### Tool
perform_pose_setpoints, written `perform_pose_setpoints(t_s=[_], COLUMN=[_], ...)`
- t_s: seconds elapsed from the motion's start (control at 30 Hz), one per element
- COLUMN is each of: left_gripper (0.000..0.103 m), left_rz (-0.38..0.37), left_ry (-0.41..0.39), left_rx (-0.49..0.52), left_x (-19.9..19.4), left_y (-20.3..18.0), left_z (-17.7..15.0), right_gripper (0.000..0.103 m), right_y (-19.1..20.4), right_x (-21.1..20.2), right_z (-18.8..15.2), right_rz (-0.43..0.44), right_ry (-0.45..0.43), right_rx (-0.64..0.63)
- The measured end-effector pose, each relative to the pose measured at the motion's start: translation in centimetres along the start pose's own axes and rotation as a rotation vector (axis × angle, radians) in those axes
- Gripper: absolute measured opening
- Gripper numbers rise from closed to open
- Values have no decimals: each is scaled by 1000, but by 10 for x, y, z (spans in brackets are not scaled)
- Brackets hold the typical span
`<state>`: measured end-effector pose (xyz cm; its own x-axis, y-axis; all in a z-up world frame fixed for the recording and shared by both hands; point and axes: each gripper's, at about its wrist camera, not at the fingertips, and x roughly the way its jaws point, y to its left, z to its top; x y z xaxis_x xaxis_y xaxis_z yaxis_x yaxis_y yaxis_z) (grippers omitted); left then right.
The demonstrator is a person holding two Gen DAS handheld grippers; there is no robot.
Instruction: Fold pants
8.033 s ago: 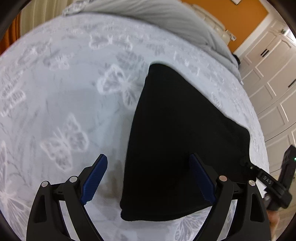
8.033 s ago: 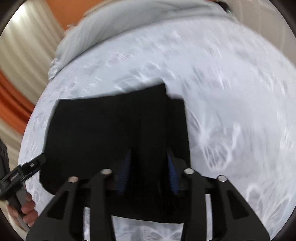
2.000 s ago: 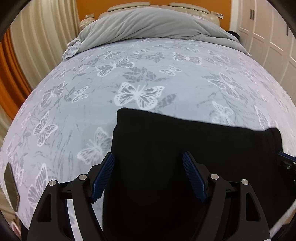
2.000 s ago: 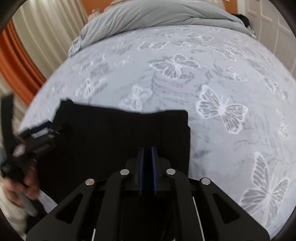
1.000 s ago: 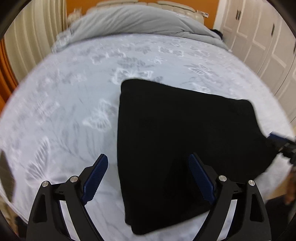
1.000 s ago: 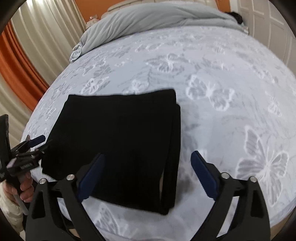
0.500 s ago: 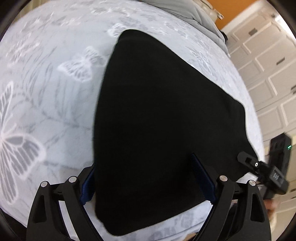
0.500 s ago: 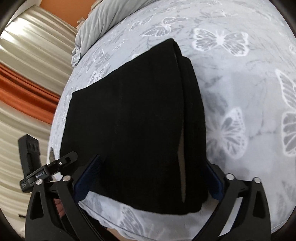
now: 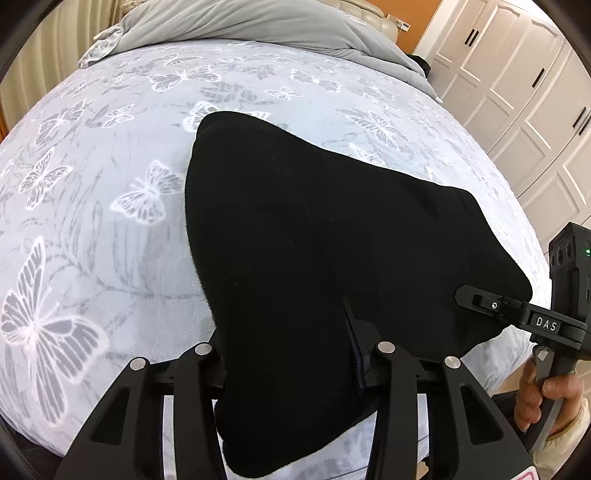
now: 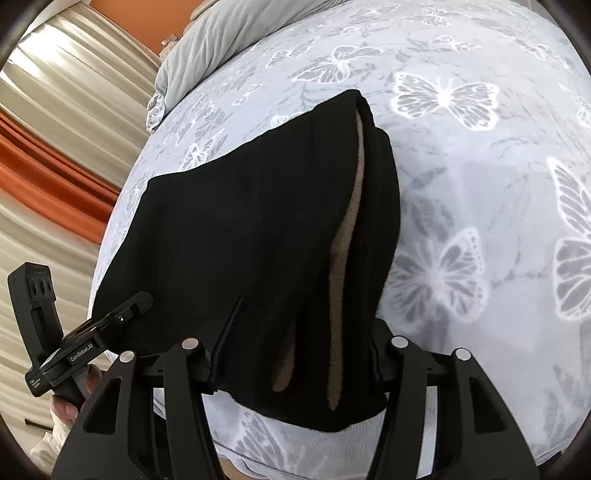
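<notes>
The black pants point(image 9: 332, 229) lie folded into a thick rectangle on the butterfly-print bed, near its front edge. My left gripper point(image 9: 291, 354) is shut on the near left edge of the pants, and the cloth bunches between its fingers. My right gripper point(image 10: 295, 354) is shut on the near right edge, where the tan fleece lining point(image 10: 347, 236) shows between the layers. The pants point(image 10: 240, 229) fill the middle of the right wrist view. Each gripper shows in the other's view: the right one point(image 9: 517, 314) and the left one point(image 10: 92, 332).
The bed cover point(image 9: 92, 184) is pale grey with white butterflies. A grey duvet point(image 9: 240, 22) is heaped at the head of the bed. White wardrobe doors point(image 9: 535, 92) stand to the right, and cream and orange curtains point(image 10: 55, 147) to the left.
Both grippers were open above the folded pants; they have come down onto the near edge and shut on the cloth, which now bunches up between their fingers.
</notes>
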<state>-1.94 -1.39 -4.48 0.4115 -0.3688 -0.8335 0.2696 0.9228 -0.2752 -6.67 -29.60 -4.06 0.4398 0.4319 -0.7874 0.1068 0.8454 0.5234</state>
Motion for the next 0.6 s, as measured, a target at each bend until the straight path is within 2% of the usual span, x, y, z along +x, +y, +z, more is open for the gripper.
perform_pose_setpoints(t_s=[0.17, 0.27, 0.37, 0.6], left_gripper=[39, 37, 36, 34], left_rz=[-4, -15, -34, -82], left_ry=[-4, -17, -41, -123], left_rx=[-7, -10, -4, 21], left_x=[-6, -10, -20, -49], left_y=[5, 6, 7, 1], left_z=[0, 5, 10, 27], right_gripper=[54, 43, 36, 33], right_y=[4, 13, 24, 51], right_x=[2, -10, -29, -52], right_z=[1, -1, 1, 13], right_rz=[-9, -27, 5, 58], right_ry=[-11, -53, -123, -215], right_rx=[-4, -56, -82, -140])
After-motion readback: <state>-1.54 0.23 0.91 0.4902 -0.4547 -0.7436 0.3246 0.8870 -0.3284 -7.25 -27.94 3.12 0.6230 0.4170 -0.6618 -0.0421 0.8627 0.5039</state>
